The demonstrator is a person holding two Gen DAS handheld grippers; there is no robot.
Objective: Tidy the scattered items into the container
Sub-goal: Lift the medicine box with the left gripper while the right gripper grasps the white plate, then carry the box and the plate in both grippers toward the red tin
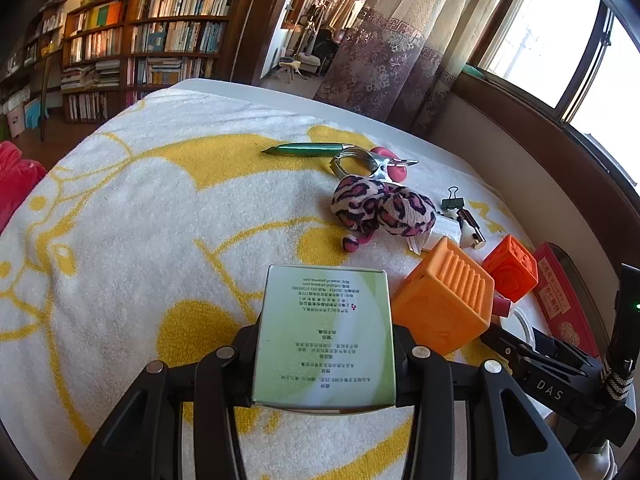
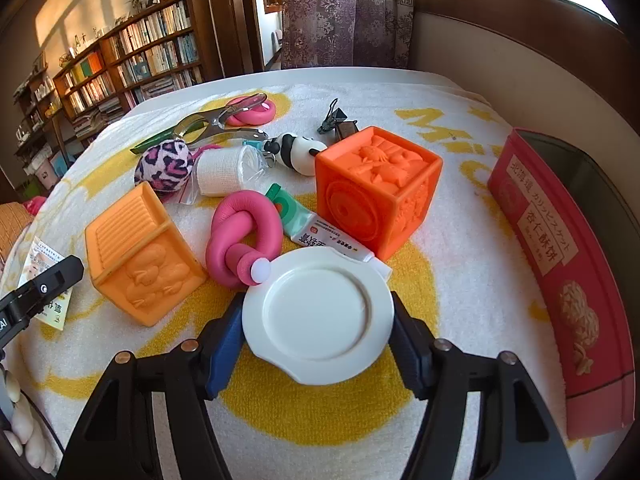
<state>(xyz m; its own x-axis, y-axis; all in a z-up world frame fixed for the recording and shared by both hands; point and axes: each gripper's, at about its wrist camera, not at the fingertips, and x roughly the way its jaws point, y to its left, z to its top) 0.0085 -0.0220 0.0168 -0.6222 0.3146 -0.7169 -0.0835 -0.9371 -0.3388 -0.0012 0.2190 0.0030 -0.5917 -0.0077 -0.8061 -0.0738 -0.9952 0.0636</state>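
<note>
your left gripper [image 1: 324, 344] is set narrow and holds a green and white box [image 1: 324, 320] by its two sides. the small print on the box is upside down and too small to read. your right gripper [image 2: 318, 320] is set wider, with a round white lid [image 2: 320, 312] between the fingers. both pads look to touch its rim, so i judge it is held.

the place for these things is the red box [image 2: 560, 264]. it lies on the right edge of the towel [image 2: 440, 216], to the right of the lid. its long side runs from near you to far away, and its open top looks dark inside. your right hand is the nearer one, so the lid should go first with a short move to the right. the left hand must cross over the two orange cubes to get there.

the red box has big words on its side that read "杏仁酥饼", next to a picture of nuts. the left view shows "das" on the side of your right gripper. a tube [image 2: 320, 232] past the lid has print that i cannot read.
</note>
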